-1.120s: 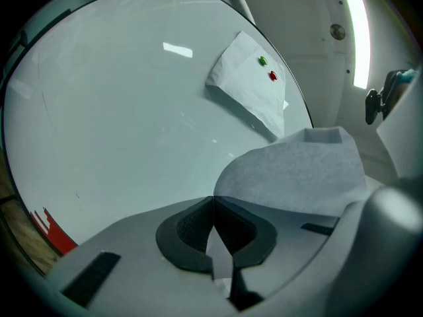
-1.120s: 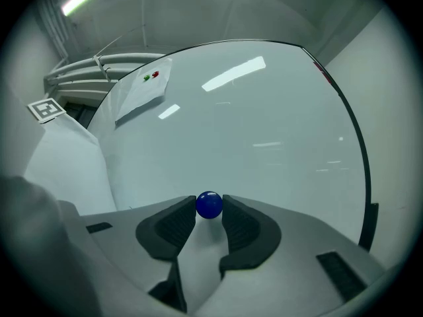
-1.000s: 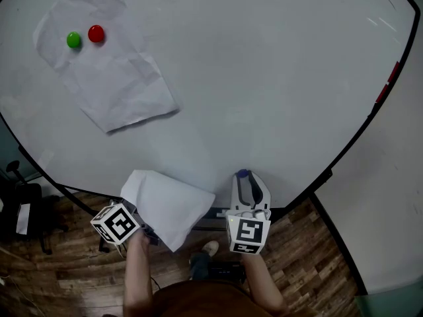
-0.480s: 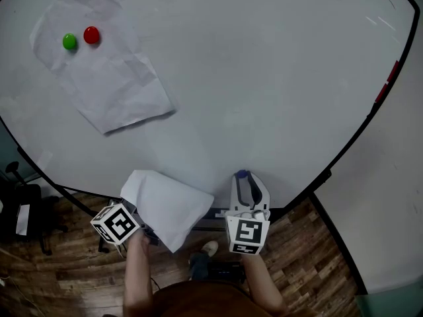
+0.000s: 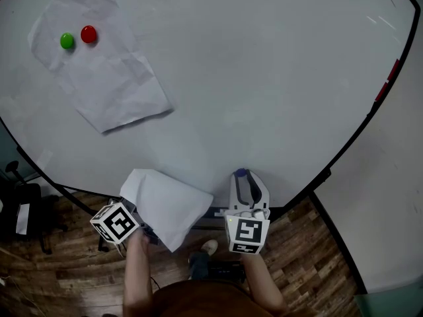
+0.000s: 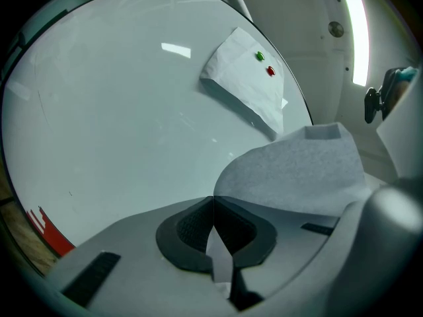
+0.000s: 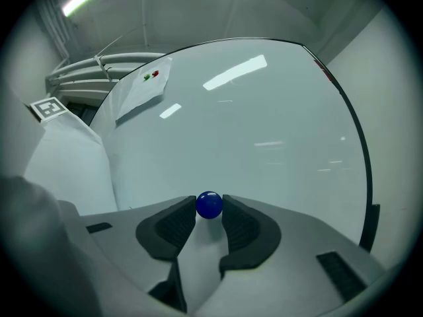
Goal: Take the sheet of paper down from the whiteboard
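Note:
The whiteboard (image 5: 264,78) carries one creased white sheet (image 5: 106,78) at its upper left, pinned by a green magnet (image 5: 67,41) and a red magnet (image 5: 88,34). A second white sheet (image 5: 165,207) hangs free below the board's lower edge, with my left gripper (image 6: 211,207) shut on one edge of it; the paper (image 6: 297,170) curls over the right jaw. My right gripper (image 5: 243,178) sits at the board's lower edge, shut on a small blue ball magnet (image 7: 209,205) held at the fingertips. The pinned sheet (image 7: 142,91) lies far from both grippers.
A red strip (image 5: 386,84) is on the board's right frame. Below the board is wooden floor (image 5: 310,243), with a dark chair (image 5: 20,203) at the left. The person's shoe (image 5: 210,247) shows between the two arms. A white wall (image 5: 390,197) stands to the right.
Both grippers stay where they were with their loads. The pinned sheet only drifts slightly left in the head view as the camera shifts.

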Demonstrator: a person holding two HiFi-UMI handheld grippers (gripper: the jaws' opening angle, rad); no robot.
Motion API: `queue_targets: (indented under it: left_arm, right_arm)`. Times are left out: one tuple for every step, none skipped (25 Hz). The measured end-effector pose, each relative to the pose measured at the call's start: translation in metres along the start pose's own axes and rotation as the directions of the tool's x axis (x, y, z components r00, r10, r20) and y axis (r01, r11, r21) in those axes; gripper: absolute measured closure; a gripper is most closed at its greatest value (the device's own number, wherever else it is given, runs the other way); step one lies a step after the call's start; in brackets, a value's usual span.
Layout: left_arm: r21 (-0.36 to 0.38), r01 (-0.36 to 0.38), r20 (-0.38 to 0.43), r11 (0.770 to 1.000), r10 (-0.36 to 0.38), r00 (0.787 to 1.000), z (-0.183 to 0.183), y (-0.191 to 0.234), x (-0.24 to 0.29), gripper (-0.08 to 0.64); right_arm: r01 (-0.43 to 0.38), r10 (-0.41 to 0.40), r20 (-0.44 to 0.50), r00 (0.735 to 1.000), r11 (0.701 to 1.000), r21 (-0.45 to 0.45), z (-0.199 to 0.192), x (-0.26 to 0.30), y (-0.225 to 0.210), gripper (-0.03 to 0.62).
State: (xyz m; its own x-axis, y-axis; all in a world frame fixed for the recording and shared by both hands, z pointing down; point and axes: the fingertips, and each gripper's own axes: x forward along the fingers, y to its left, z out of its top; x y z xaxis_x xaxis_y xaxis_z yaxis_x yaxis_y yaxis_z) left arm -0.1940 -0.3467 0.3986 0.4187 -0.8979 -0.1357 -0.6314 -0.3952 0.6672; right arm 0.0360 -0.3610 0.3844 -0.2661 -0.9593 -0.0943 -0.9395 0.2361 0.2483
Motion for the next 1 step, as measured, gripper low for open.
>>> queue_targets:
  left_arm:
    - [-0.003,-0.001,-0.001,1.000,0.001,1.000,-0.0004,-0.0004,0.0003,0.535]
  right_arm:
    - [0.000,0.000,0.001,1.000,1.000,-0.001,0.0004,0.0002,-0.0004,0.456]
